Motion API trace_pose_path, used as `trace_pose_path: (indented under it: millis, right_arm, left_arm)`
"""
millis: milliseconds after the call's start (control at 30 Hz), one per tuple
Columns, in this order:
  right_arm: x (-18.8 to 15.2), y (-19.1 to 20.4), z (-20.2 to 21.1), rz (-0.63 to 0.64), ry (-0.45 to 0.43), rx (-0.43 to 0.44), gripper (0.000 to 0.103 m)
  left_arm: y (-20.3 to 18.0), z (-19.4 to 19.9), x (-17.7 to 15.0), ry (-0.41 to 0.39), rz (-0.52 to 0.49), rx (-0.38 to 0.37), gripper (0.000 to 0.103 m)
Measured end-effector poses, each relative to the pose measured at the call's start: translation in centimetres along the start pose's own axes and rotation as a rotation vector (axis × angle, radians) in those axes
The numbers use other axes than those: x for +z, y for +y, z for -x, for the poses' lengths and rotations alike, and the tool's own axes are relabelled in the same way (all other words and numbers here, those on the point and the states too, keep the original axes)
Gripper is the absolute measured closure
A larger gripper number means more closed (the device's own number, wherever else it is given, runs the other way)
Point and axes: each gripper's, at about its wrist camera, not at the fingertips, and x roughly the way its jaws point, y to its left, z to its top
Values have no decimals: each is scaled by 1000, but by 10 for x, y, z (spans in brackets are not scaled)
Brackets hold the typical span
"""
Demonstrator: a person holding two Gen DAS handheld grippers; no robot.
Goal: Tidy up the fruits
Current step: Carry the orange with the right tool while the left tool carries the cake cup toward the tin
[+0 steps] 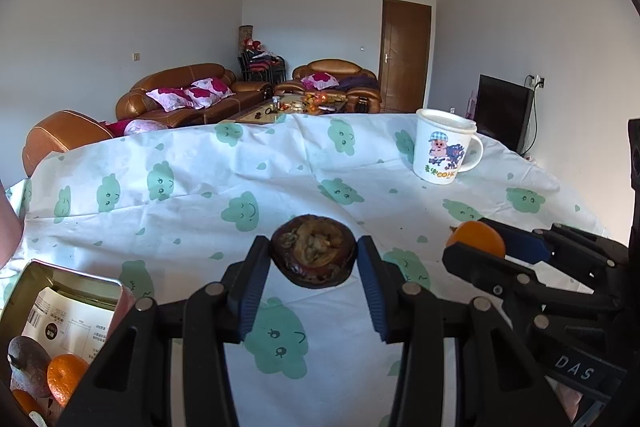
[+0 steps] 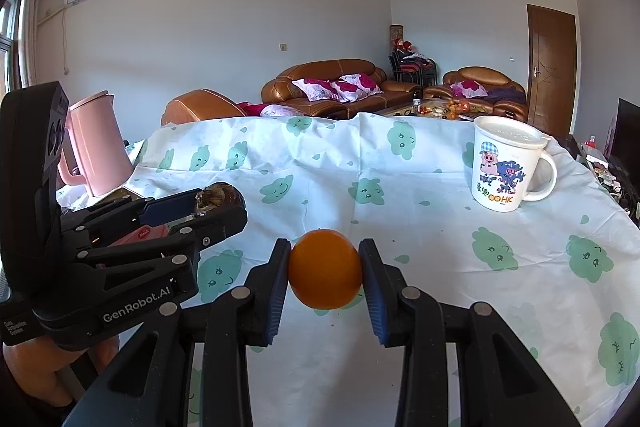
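Lettering shows on the gear: the left gripper carries "GenRobot.AI" in white along its side, and the body of the right gripper bears a "DAS" tag. A white lidded mug printed with a cartoon pig and "OOHK" stands upright near the far right of the worktop, which is draped in a white cloth with green smiling clouds.

In its own view the left gripper is clamped on a dark, wrinkled, spoiled fruit, whose wider span lies crosswise between the blue pads, its torn pulpy face turned up. The right gripper pinches a round orange, lifted just above the cloth.

At lower left an open metal tin lined with a printed barcode label holds a tangerine beside a dull brownish fruit. A pink kettle stands at the worktop's far left edge.
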Motion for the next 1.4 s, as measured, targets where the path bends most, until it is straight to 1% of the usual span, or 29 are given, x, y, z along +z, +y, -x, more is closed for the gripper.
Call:
trace_pose_path:
  millis: [833, 1200, 1400]
  right_arm:
    - [-2, 5, 19, 32, -104, -8, 66]
    - [-4, 10, 28, 54, -155, -12, 66]
    - [-3, 8, 24, 47, -132, -3, 66]
  left_arm:
    - [1, 27, -6, -109, 3, 34, 57]
    - [-5, 39, -9, -151, -20, 72, 57]
    - [-1, 45, -12, -150, -10, 71, 57]
